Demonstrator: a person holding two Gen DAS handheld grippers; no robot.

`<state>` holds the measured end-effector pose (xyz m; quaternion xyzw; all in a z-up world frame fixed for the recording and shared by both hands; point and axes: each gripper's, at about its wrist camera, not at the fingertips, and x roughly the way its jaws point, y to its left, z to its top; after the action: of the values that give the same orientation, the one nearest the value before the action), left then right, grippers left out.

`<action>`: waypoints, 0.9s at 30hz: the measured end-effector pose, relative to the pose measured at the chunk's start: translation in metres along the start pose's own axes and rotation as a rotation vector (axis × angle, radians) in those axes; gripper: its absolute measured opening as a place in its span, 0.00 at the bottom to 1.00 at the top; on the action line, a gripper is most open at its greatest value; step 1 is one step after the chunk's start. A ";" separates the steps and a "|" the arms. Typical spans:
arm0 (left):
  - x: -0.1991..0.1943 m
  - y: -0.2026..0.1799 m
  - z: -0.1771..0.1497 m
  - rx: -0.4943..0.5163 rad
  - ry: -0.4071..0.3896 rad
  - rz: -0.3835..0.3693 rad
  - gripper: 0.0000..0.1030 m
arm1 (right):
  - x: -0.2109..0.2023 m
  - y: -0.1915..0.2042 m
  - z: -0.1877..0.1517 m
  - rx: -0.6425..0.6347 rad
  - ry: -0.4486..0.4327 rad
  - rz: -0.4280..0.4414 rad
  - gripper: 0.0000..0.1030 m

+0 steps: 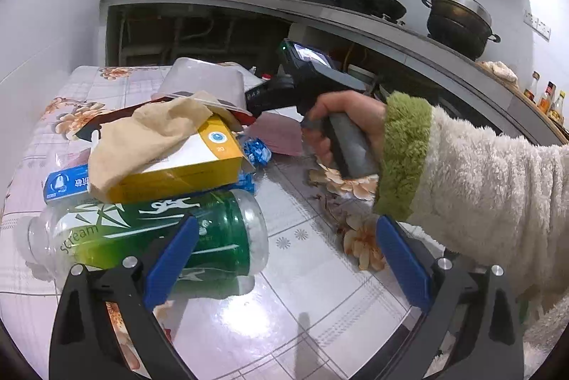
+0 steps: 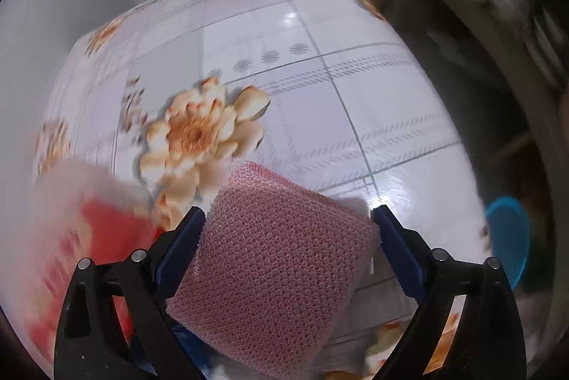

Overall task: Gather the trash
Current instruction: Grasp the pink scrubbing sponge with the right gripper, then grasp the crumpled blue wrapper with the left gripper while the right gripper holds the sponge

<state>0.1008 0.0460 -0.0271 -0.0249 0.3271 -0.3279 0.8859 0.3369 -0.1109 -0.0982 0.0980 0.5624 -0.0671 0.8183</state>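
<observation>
A trash pile lies at the table's left in the left wrist view: a green-labelled plastic bottle [image 1: 156,237] on its side, a yellow and white box [image 1: 185,163], a tan paper napkin [image 1: 142,134], a blue box [image 1: 65,184], a blue foil wrapper [image 1: 256,150] and a clear plastic tub [image 1: 206,81]. My left gripper [image 1: 284,255] is open, its left finger in front of the bottle. My right gripper [image 2: 288,245] is open around a pink foam net [image 2: 277,266], which lies between the fingers; that net also shows in the left wrist view [image 1: 281,134].
The table [image 1: 313,301] has a glossy floral cloth. A blurred red and white package [image 2: 89,237] lies left of the right gripper. A blue round bin [image 2: 508,237] shows beyond the table's right edge. A kitchen counter [image 1: 355,21] with pots runs behind.
</observation>
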 end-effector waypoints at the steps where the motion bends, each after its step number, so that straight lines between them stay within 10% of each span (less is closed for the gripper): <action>1: -0.001 -0.002 -0.001 0.013 -0.002 -0.008 0.95 | -0.003 -0.003 -0.007 -0.041 -0.007 0.007 0.87; 19: 0.033 -0.049 -0.009 0.177 0.066 -0.025 0.95 | -0.051 -0.056 -0.116 -0.323 -0.133 0.087 0.87; 25: 0.038 -0.059 -0.007 0.221 0.055 0.031 0.91 | -0.088 -0.035 -0.094 -0.299 -0.264 0.322 0.86; 27: 0.041 -0.061 -0.007 0.240 0.073 0.050 0.84 | -0.082 -0.014 -0.082 -0.312 -0.228 0.377 0.71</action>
<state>0.0851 -0.0252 -0.0400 0.1016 0.3179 -0.3432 0.8780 0.2300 -0.1050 -0.0519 0.0656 0.4421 0.1635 0.8795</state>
